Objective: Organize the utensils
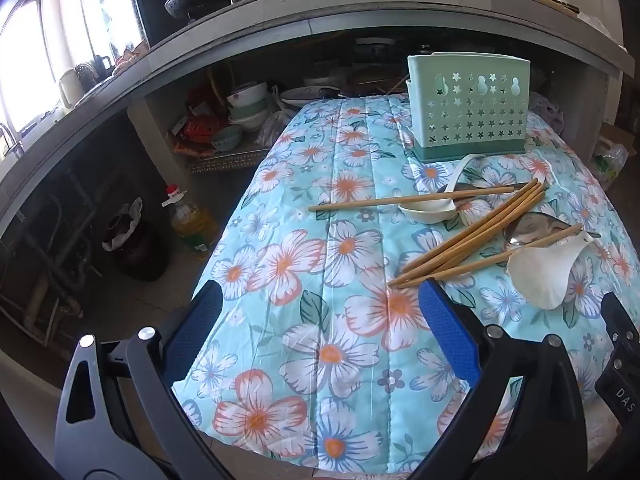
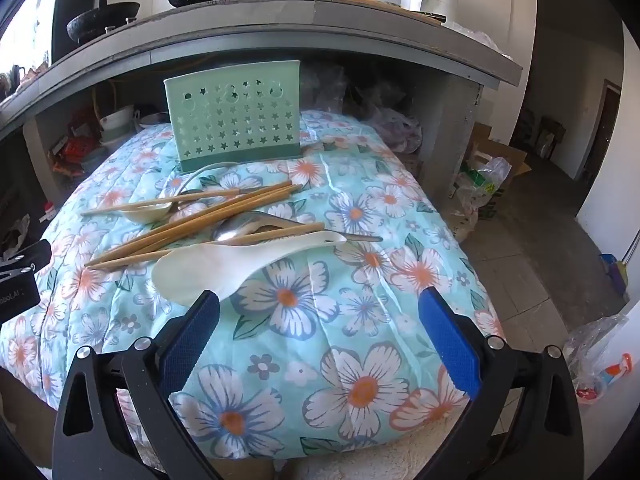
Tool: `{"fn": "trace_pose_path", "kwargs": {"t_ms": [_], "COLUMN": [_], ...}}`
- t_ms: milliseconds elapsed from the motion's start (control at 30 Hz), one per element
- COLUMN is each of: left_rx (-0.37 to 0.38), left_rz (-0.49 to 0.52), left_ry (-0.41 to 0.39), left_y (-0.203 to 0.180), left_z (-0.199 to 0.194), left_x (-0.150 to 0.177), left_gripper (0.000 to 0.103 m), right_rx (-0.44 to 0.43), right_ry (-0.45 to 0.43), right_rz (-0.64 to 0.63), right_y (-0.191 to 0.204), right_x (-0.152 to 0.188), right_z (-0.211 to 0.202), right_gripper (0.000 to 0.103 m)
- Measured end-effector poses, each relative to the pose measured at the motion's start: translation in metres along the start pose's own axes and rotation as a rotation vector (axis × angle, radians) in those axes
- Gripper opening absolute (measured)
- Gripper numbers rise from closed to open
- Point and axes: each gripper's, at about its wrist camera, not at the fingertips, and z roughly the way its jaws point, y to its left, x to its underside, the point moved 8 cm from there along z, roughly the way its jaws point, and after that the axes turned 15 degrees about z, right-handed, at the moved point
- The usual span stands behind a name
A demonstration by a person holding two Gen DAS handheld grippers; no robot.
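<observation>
A green perforated utensil holder (image 1: 468, 106) (image 2: 234, 118) stands upright at the far side of the flowered cloth (image 1: 320, 280) (image 2: 360, 300). In front of it lies a loose pile: several wooden chopsticks (image 1: 472, 232) (image 2: 192, 224), a white rice paddle (image 1: 540, 272) (image 2: 208, 270), a white soup spoon (image 1: 430, 210) (image 2: 146, 212) and a metal spoon (image 1: 532, 228) (image 2: 240, 230). My left gripper (image 1: 320, 304) is open over bare cloth, its right finger close to the chopstick tips. My right gripper (image 2: 320, 312) is open too, its left finger just in front of the paddle blade. Nothing is held.
A grey counter (image 1: 360, 12) (image 2: 320, 20) with black pans and bottles overhangs the far side. Bowls sit on the shelf beneath (image 1: 248, 112). An oil bottle (image 1: 194, 224) stands on the floor at left; plastic bags (image 2: 484, 184) lie at right.
</observation>
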Motion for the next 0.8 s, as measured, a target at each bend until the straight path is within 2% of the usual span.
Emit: {"fn": "trace_pose_path", "kwargs": {"t_ms": [133, 267, 800], "left_rx": [0.005, -0.019, -0.007], "left_rz": [-0.003, 0.022, 0.012], "left_ry": [-0.001, -0.007, -0.005], "left_y": [0.0042, -0.0004, 0.0008], "left_z": [0.0011, -0.0023, 0.0007], "left_x": [0.0003, -0.0002, 0.0005], "left_gripper": [0.095, 0.095, 0.095], "right_rx": [0.003, 0.0, -0.003], "right_ry": [0.003, -0.003, 0.002], "right_rz": [-0.006, -0.002, -0.004], "right_y": [-0.0012, -0.001, 0.0019], "right_x": [0.001, 0.0009, -0.0017], "right_z": [0.0011, 0.0025, -0.0025], "right_gripper": [0.097, 0.097, 0.097]}}
